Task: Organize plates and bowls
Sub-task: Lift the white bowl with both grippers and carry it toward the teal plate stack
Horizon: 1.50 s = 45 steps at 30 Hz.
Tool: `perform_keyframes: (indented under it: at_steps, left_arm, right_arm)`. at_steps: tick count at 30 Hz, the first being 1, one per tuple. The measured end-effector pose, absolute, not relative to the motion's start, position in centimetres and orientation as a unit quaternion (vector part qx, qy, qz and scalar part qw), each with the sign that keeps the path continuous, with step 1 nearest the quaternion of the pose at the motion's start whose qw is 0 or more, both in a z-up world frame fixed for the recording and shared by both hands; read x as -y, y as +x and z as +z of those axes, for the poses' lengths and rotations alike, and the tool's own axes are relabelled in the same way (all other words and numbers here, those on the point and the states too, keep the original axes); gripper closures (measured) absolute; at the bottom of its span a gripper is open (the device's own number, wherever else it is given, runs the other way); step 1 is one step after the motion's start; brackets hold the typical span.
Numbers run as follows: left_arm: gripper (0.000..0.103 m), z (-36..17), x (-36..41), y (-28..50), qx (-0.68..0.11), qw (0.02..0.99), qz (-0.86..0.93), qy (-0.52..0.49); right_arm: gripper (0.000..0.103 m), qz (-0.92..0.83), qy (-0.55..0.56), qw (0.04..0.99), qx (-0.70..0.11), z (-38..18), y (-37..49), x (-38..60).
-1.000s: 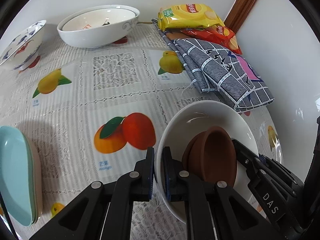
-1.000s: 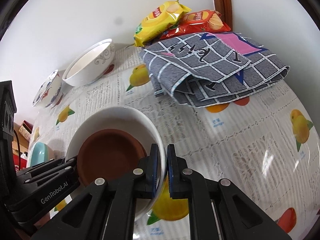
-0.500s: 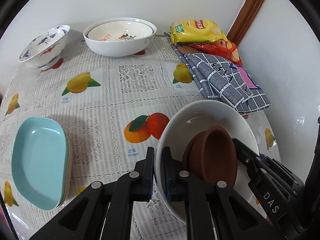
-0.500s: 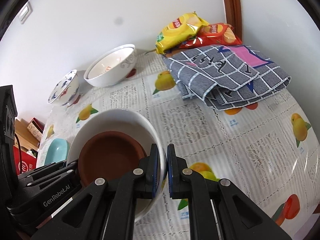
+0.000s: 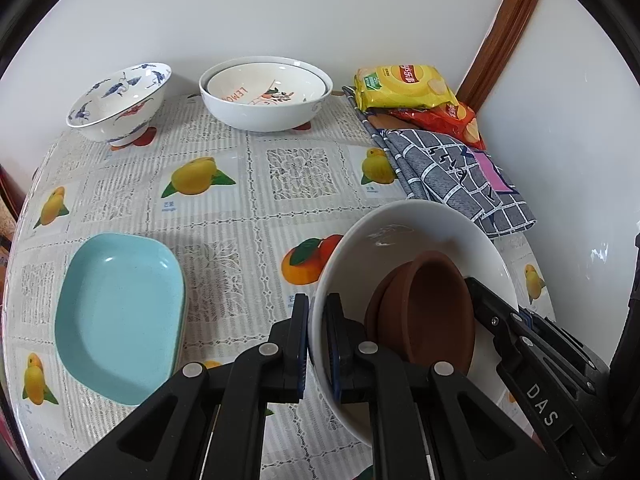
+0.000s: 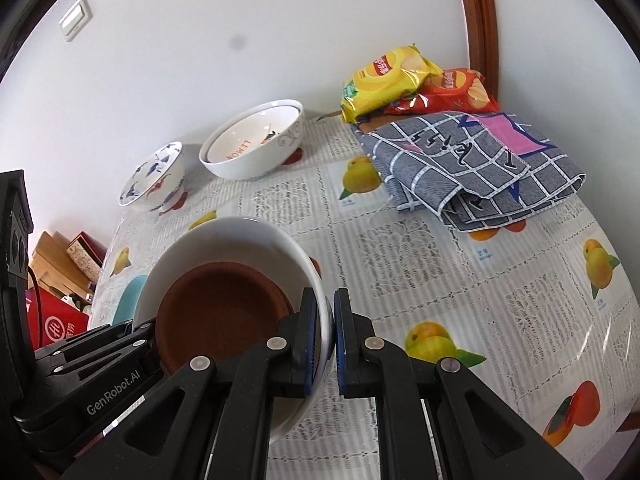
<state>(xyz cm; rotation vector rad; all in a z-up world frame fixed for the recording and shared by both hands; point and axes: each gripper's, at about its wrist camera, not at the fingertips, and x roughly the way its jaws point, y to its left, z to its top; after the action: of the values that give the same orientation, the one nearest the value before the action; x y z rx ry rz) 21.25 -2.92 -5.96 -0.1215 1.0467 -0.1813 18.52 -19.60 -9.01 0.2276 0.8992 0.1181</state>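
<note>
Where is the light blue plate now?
In the left wrist view the light blue plate lies on the table's left side, left of the held white bowl.

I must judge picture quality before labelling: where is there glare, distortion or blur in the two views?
Left wrist view: strong fisheye bending, dark corners; small glare inside the white bowl; sharp overall. Right wrist view: same bending; sheen on the glossy tablecloth at right; a soft dark smudge on the wall, perhaps on the lens.

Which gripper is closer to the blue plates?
Left. The left gripper grips the white bowl's rim on the side facing the blue plates; the right gripper clamps the far rim.
</note>
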Motion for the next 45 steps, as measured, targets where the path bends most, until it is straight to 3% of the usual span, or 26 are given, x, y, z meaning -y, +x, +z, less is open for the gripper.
perform_keyframes:
  at_steps: [45]
  left_arm:
    - [0.094, -5.7, -8.9, 20.2, -0.493, 0.865, -0.039, -0.083]
  right_arm:
    - [0.094, 0.109, 0.101, 0.89, -0.431, -9.0, 19.0, 8.1]
